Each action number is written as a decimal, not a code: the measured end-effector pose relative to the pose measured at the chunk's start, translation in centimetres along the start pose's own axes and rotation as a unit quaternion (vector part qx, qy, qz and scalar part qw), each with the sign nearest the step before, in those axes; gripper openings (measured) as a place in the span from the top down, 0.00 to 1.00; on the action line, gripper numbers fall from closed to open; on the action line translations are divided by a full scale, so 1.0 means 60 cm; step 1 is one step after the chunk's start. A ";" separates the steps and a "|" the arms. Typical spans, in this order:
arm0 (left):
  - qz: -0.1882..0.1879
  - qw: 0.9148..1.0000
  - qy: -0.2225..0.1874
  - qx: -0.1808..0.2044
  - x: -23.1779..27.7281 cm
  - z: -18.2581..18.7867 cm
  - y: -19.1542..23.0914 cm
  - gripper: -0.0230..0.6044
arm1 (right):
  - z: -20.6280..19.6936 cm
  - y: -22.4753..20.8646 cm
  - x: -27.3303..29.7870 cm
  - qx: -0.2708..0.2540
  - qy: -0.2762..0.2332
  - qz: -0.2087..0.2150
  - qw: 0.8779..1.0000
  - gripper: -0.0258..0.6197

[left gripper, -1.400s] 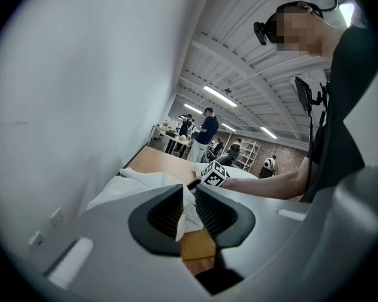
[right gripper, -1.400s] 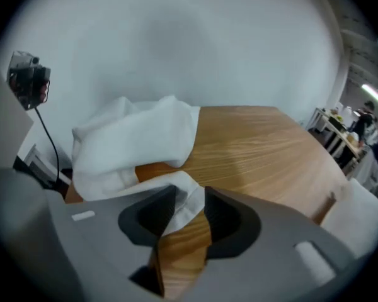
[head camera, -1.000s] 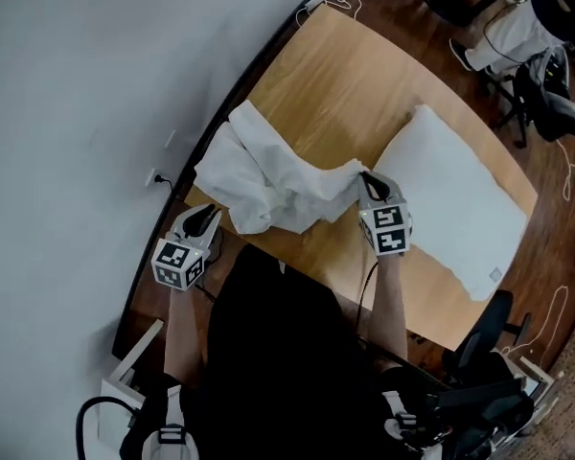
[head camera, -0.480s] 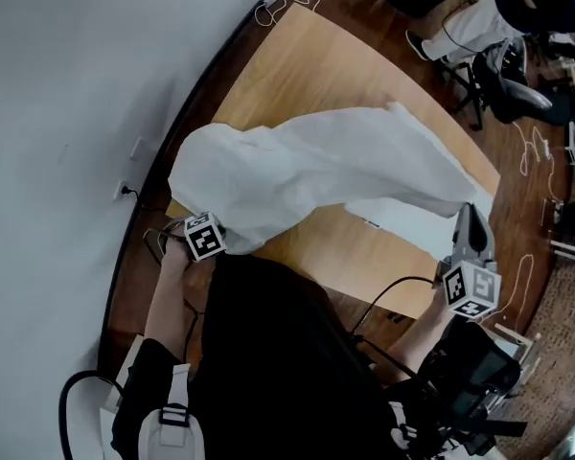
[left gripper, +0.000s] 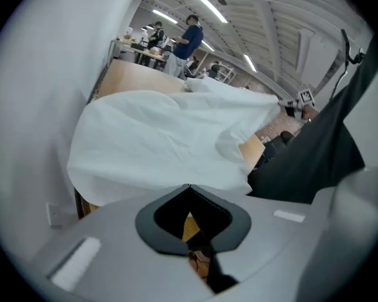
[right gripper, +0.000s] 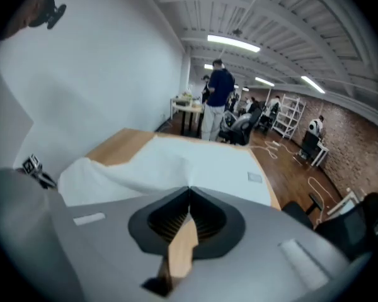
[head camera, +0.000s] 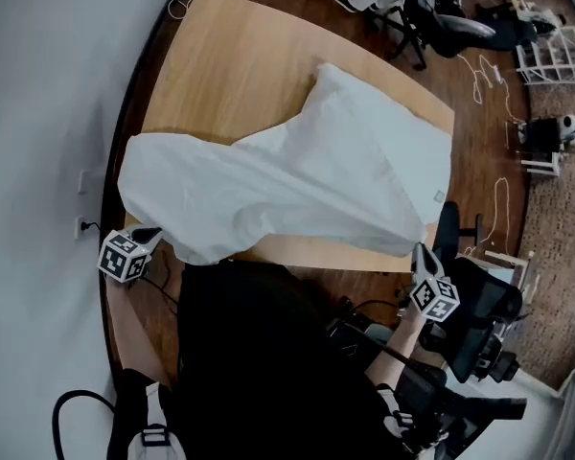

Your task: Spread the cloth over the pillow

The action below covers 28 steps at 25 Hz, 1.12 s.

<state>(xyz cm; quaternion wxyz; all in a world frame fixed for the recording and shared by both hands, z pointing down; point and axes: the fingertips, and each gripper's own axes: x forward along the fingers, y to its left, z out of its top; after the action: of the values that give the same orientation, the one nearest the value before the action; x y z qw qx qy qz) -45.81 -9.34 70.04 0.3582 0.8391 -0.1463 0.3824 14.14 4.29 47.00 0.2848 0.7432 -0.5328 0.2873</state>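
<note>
A white cloth [head camera: 220,195] hangs stretched over the wooden table [head camera: 220,75], from the near left corner across to the right. Its right part lies over the near side of the white pillow [head camera: 393,127], whose far side and tag still show. My left gripper [head camera: 156,234] is shut on the cloth's left corner, just off the table's near left edge. My right gripper [head camera: 418,251] is shut on the cloth's other end, beyond the near right edge of the table. In the left gripper view the cloth [left gripper: 151,143] meets the closed jaws; in the right gripper view the cloth [right gripper: 97,176] does the same.
A white wall with an outlet [head camera: 81,226] borders the table on the left. A black office chair [head camera: 479,305] stands close to my right gripper, and more chairs [head camera: 441,27] and floor cables [head camera: 498,199] lie beyond the table. People [right gripper: 217,99] stand far off in the room.
The right gripper has swept far to the right, drawing the bunched cloth out flat across the table and onto the pillow. The left gripper has closed on the cloth's corner and sunk lower.
</note>
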 end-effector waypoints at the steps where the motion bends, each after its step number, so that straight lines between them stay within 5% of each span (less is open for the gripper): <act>1: 0.006 1.000 -0.017 -0.010 0.003 0.014 0.006 0.96 | -0.064 -0.020 0.028 0.001 0.047 -0.001 0.999 0.94; 3: 0.012 0.999 -0.046 -0.027 0.013 0.040 0.010 0.96 | -0.192 -0.056 0.088 0.010 0.148 -0.008 0.989 0.88; 5: 0.019 0.997 -0.063 -0.036 0.013 0.058 0.013 0.96 | -0.238 -0.067 0.108 -0.024 0.196 -0.038 0.980 0.71; 7: 0.027 0.995 -0.086 -0.047 0.003 0.070 0.014 0.96 | -0.156 -0.028 0.115 -0.107 0.154 -0.055 0.981 0.68; 9: 0.030 0.990 -0.120 -0.072 -0.005 0.080 0.013 0.96 | -0.025 0.058 0.157 -0.189 0.080 -0.030 0.978 0.68; 13: 0.046 0.984 -0.148 -0.088 0.001 0.095 0.003 0.96 | 0.173 0.257 0.336 -0.320 -0.014 0.082 0.944 0.68; 17: 0.068 0.982 -0.153 -0.091 0.004 0.081 -0.021 0.96 | 0.214 0.362 0.490 -0.422 0.054 0.145 0.893 0.46; 19: 0.092 0.977 -0.162 -0.105 0.015 0.072 -0.025 0.96 | 0.191 0.353 0.536 -0.435 0.103 0.146 0.883 0.46; 21: 0.122 0.970 -0.172 -0.122 0.030 0.071 -0.025 0.96 | 0.186 0.303 0.546 -0.420 0.120 0.121 0.892 0.54; 24: 0.177 0.958 -0.179 -0.138 0.004 0.075 0.026 0.86 | 0.215 0.283 0.500 -0.377 0.088 0.103 0.916 0.93; 28: 0.264 0.939 -0.154 -0.159 -0.062 0.070 0.136 0.71 | 0.259 0.339 0.414 -0.328 0.041 0.142 0.933 0.95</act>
<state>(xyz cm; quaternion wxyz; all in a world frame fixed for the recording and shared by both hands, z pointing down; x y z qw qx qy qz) -50.28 -18.16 69.34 0.3461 0.7510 -0.4752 0.3007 3.27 -28.15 57.10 0.4906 0.5130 -0.6849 0.1644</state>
